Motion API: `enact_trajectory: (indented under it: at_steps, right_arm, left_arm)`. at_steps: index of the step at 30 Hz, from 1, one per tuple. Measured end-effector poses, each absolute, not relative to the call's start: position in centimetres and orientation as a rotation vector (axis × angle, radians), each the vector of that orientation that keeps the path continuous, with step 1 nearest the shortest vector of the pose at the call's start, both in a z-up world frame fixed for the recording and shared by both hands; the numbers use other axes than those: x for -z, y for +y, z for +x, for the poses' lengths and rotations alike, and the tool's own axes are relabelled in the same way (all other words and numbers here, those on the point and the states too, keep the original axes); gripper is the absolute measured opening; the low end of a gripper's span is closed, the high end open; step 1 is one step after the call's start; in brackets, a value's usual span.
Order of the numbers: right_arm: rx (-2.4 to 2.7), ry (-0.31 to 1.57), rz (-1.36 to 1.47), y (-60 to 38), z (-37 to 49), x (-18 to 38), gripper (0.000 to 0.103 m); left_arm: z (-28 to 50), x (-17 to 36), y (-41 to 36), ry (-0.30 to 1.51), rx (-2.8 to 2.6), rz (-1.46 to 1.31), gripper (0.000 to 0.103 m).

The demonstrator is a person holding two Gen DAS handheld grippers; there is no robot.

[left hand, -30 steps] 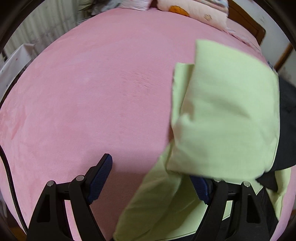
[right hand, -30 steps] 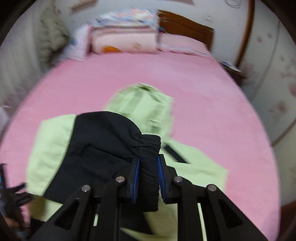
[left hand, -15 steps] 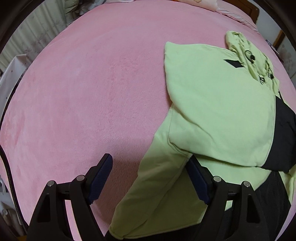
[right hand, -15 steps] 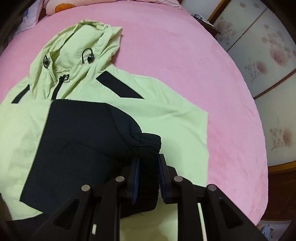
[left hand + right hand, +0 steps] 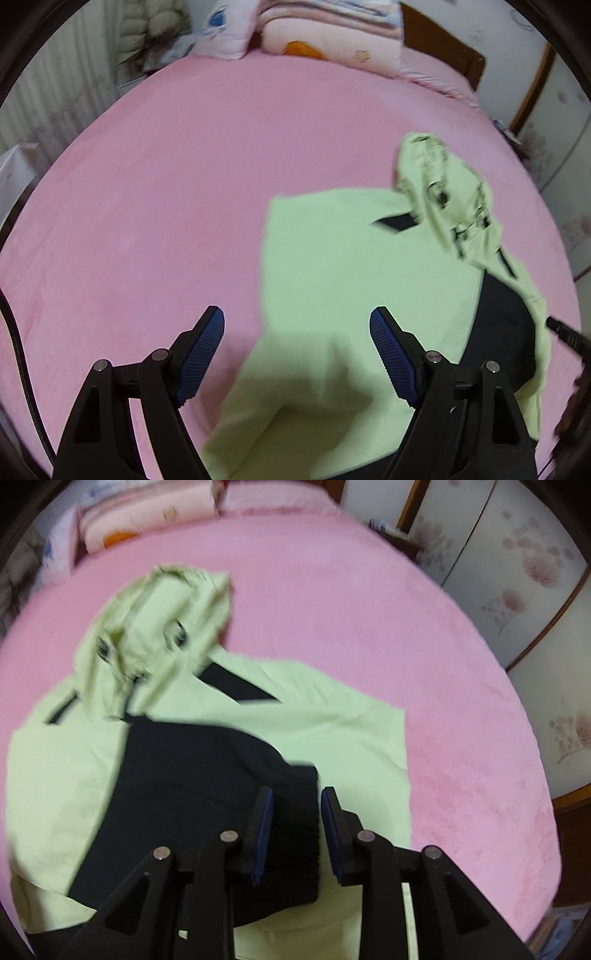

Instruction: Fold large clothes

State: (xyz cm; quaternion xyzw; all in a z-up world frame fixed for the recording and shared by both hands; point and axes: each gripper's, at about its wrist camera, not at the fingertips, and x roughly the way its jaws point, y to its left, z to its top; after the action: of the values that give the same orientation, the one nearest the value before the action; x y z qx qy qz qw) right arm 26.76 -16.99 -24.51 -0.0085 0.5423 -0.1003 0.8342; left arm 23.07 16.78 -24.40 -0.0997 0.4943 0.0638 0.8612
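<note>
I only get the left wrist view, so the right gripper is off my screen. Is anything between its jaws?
Observer: Yes, the black cuff sits between the jaws of the right gripper; blur hides whether they pinch it.
Operator: Where does that sleeve lie?
Observer: The sleeve is folded across the front of the jacket, with the cuff at the near end.
Operator: And the jacket's right side?
Observer: It lies flat on the bed, with a straight edge.
</note>
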Motion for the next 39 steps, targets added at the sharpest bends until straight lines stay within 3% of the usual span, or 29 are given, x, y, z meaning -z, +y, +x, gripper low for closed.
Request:
enact_trajectory:
  at_steps: [5,11,16,17,18,19,23,25,31,39]
  right_arm:
    - [0.019,1.057,-0.009,-11.3,25.9,24.8,0.035]
    - [-0.141,1.028,-0.114,-4.4,27.2,29.6,0.035]
    - [0.127,1.030,-0.201,-11.0,29.7,32.8,0.033]
    - [0.177,1.038,-0.198,-12.7,29.7,33.0,0.031]
    - [0.154,1.054,-0.119,-15.8,29.5,33.2,0.007]
    - [0.119,1.067,-0.053,-17.8,29.2,33.3,0.000]
    - [0.053,1.115,-0.100,-18.9,27.5,31.4,0.000]
    - [0.101,1.111,-0.113,-18.8,26.5,29.4,0.006]
    - [-0.068,1.057,0.041,-15.3,22.1,25.6,0.009]
    - [-0.186,1.089,-0.001,-7.7,19.5,29.0,0.009]
  left_arm:
    - [28.6,27.4,12.0,1.028,-0.082,-0.136,0.080]
    - [31.6,34.1,11.1,1.161,-0.218,-0.022,0.076]
    - [31.6,34.6,13.1,1.137,-0.253,-0.010,0.081]
    - [31.6,34.6,13.5,1.128,-0.256,0.002,0.083]
    - [31.6,34.6,13.8,1.124,-0.253,0.005,0.085]
    - [31.6,34.5,14.2,1.124,-0.244,-0.002,0.087]
    - [31.2,32.8,15.8,1.135,-0.185,-0.046,0.086]
    - [30.3,30.8,16.2,1.106,-0.159,-0.046,0.086]
    - [25.2,26.0,14.9,1.001,-0.146,-0.061,0.086]
    - [20.5,31.7,13.5,1.129,-0.233,-0.083,0.086]
